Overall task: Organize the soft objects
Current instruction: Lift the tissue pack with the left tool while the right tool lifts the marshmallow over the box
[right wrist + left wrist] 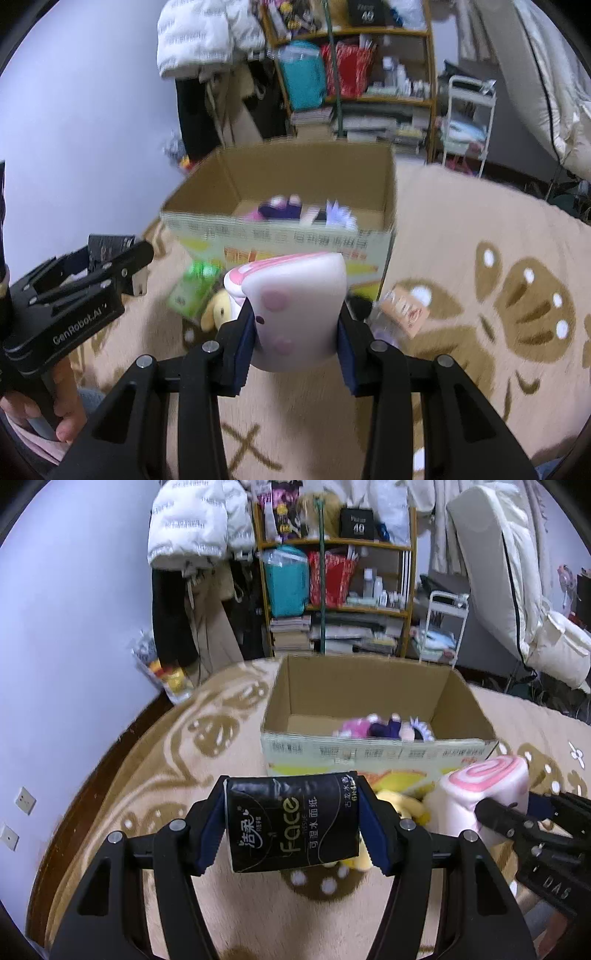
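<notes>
Gripping a black tissue pack (293,825) between its blue pads, the left tool (293,827) hangs above the patterned blanket (155,768), short of the cardboard box (373,751). The right tool (295,332) is clamped on a pink-and-white roll plush (295,310), also held short of the box. Inside the box lie dolls (384,729) in pink, purple and white. Between the tools and the box's near wall sit a yellow plush (218,310), a green packet (194,291) and a peach packet (404,308) on the blanket. Behind the box stand a cluttered shelf (332,605), hanging coats (195,528) and a white cart (445,627) against a pale wall.
</notes>
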Available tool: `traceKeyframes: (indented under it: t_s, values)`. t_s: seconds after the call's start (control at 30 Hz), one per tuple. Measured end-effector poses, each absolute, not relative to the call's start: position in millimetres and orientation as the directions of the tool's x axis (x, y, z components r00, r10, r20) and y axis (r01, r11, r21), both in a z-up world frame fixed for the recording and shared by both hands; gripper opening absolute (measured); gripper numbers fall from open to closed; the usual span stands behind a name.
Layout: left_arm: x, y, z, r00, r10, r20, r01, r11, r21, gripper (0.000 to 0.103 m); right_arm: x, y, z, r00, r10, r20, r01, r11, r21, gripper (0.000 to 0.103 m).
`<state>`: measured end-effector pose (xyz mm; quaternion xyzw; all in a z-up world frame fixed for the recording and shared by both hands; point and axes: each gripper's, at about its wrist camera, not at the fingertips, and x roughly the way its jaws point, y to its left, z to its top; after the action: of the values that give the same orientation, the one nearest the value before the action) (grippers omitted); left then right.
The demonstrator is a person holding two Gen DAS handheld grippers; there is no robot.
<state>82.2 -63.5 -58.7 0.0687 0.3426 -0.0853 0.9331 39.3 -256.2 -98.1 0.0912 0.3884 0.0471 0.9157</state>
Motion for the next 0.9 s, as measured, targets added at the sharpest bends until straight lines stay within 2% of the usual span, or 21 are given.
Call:
traceKeyframes:
  t_s: [0.2,0.33,0.6,0.8,0.9]
  values:
    - [82,-64,-43,0.820,-0.097,-0.565,0.179,0.979,0.092,0.063,39,-267,-72,0.795,0.140,-0.591,-0.010,0.976,0.218,0.042]
    - [87,-69,-37,0.836,-0.100,-0.539,0.183,0.978,0.101,0.063,40,-278,-63,0.824,0.132,-0.550,0.000,0.972,0.233,0.042]
    - [109,-78,-26,0.864,-0.108,-0.492,0.197,0.972,0.132,0.064,54,-289,-54,0.862,0.125,-0.491,-0.004,0.971,0.239,0.042]
    - [135,-88,-32,0.854,-0.120,-0.506,0.228,0.961,0.156,0.064,71,-292,-58,0.866,0.134,-0.481,-0.011,0.969,0.248,0.042]
    - [141,-91,-41,0.861,-0.084,-0.501,0.205,0.960,0.192,0.064,76,-293,-63,0.869,0.138,-0.475,-0.012,0.966,0.258,0.042]
